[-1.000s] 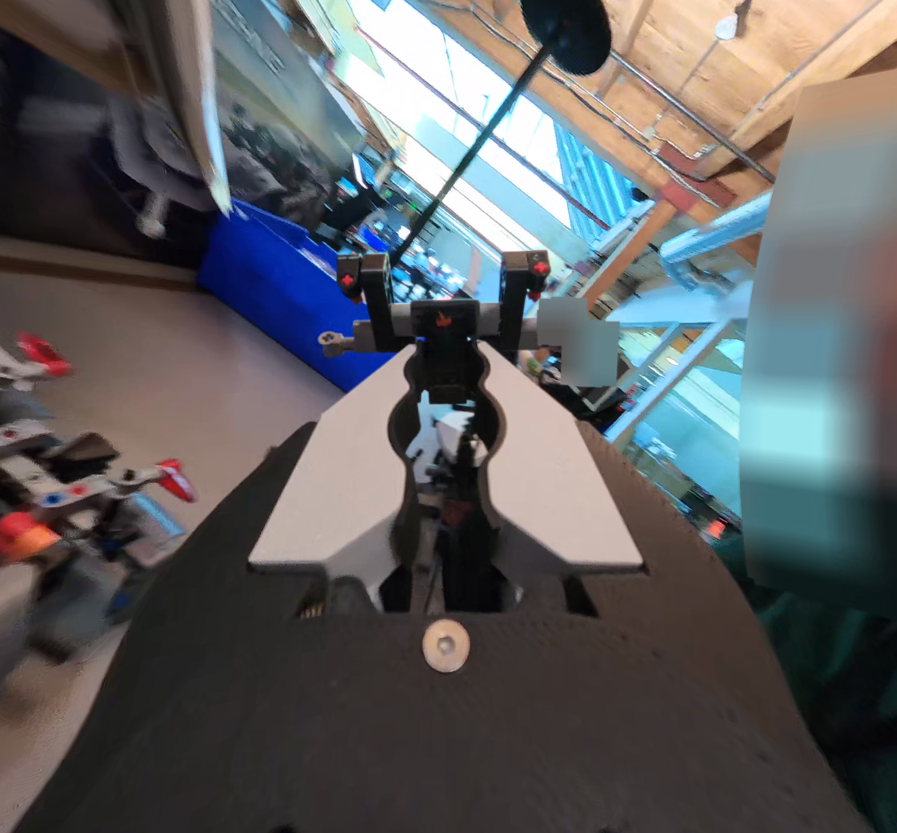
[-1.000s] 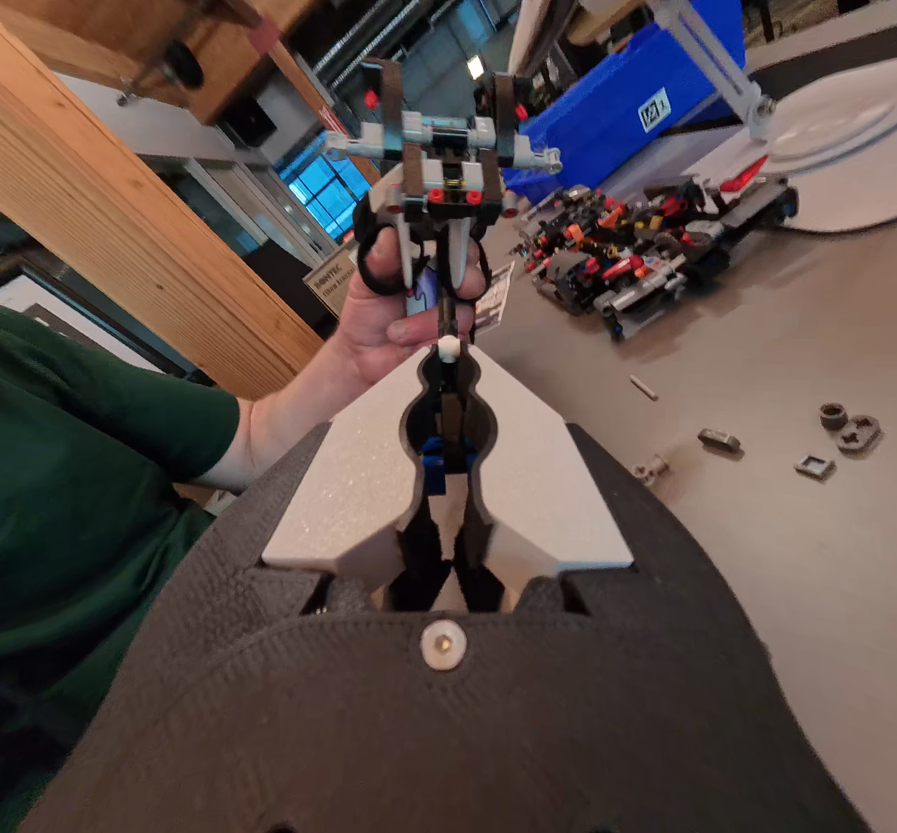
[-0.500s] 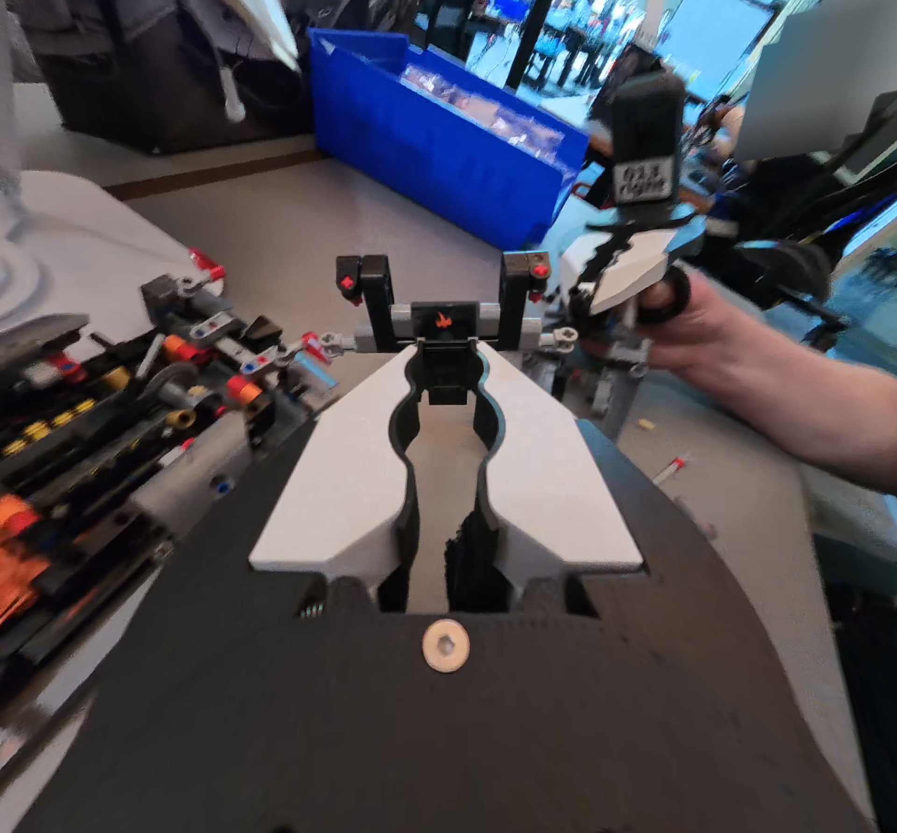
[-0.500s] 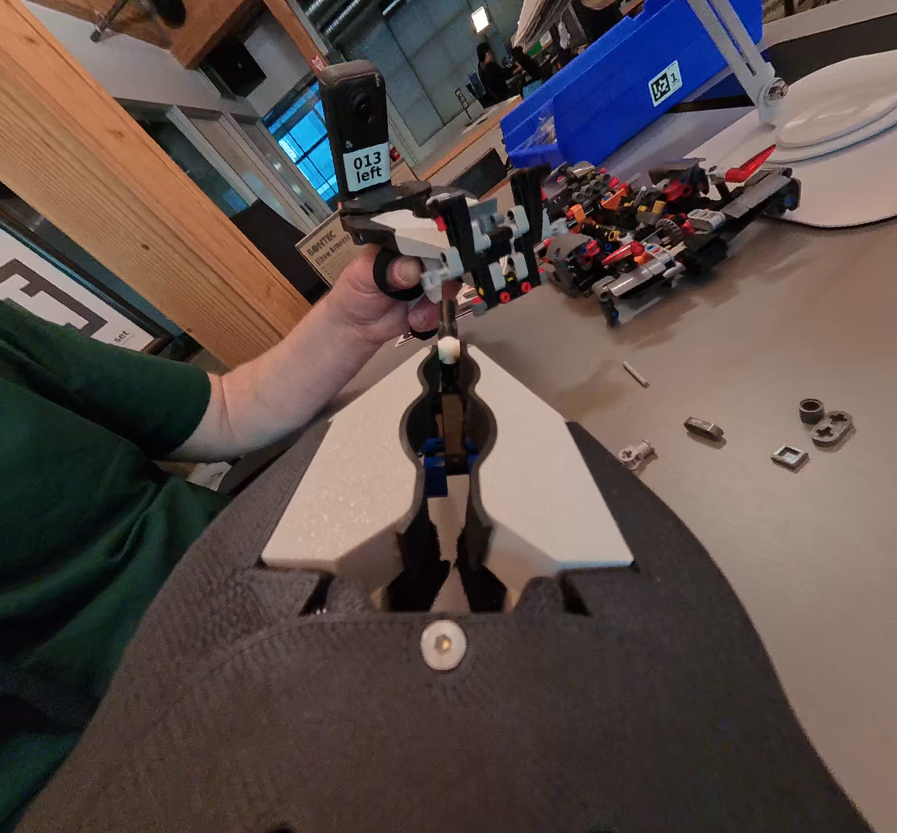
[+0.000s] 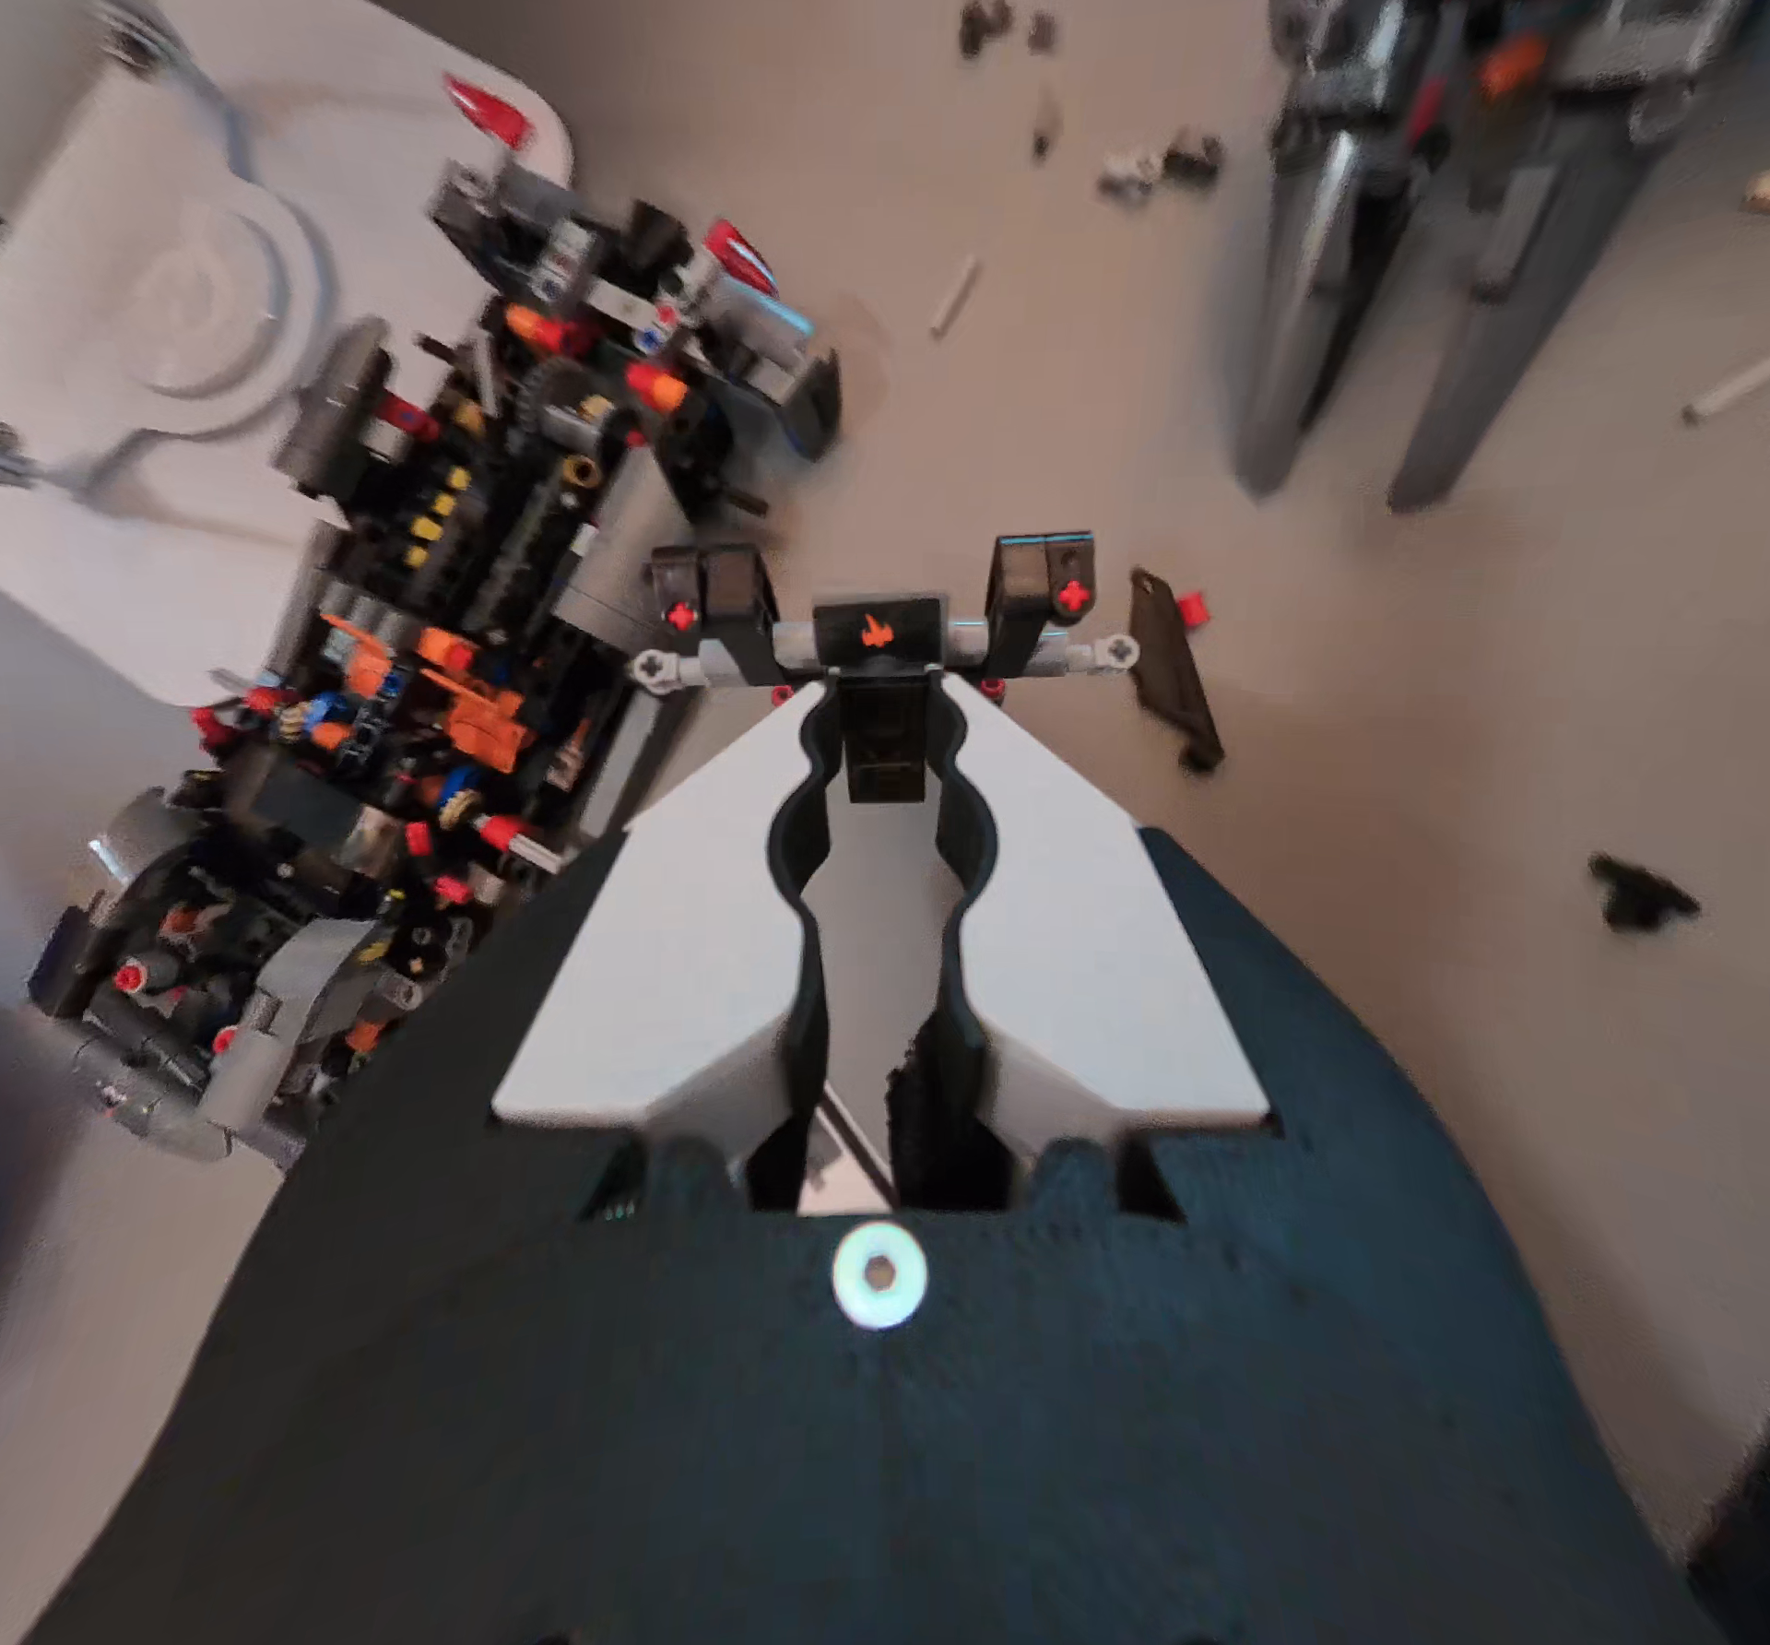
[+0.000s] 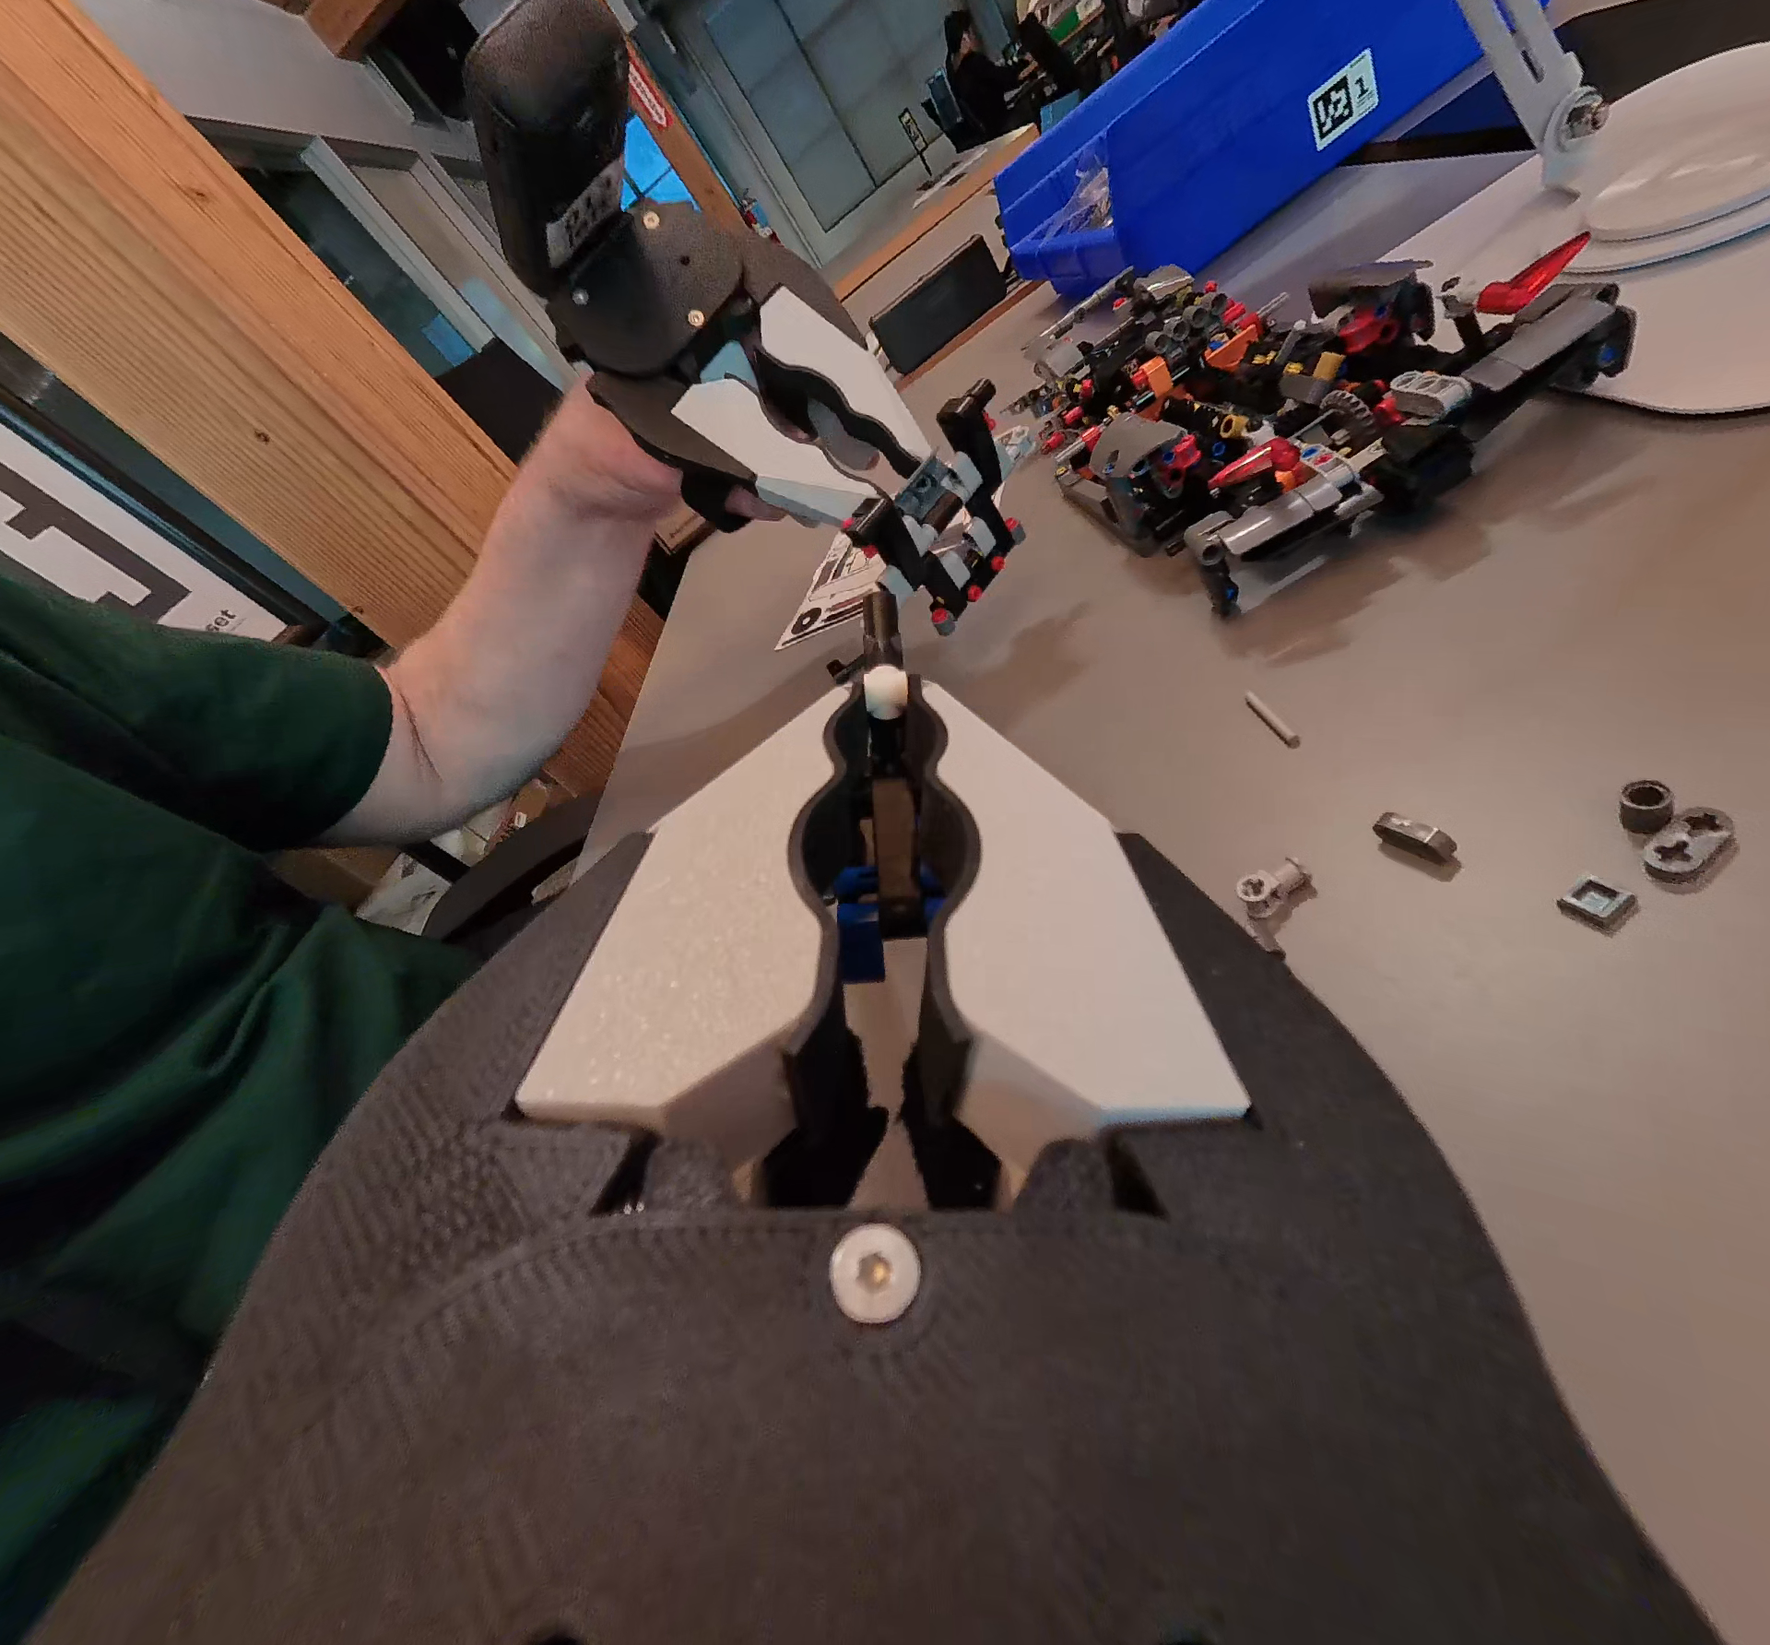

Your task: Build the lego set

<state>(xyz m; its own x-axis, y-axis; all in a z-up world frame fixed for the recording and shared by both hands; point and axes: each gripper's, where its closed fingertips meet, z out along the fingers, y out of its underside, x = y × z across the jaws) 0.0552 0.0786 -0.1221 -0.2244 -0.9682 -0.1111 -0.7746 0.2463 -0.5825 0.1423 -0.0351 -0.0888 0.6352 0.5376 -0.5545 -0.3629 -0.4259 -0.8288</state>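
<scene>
A thin black axle piece (image 6: 879,641) with a white ball is being gripped lengthwise by the closed right gripper (image 6: 883,708), pointing forward. Beyond, a black-and-grey crossbar subassembly (image 5: 886,631) is being clamped by the left gripper (image 5: 881,718), tilted downward over the table (image 5: 1341,737), its long axis crosswise, near the car chassis (image 5: 460,603).

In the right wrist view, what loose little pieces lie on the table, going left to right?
Thin grey rod → pale grey connector with a pin → dark grey short piece → small square frame → dark ring beside a flat cross-holed piece.
</scene>
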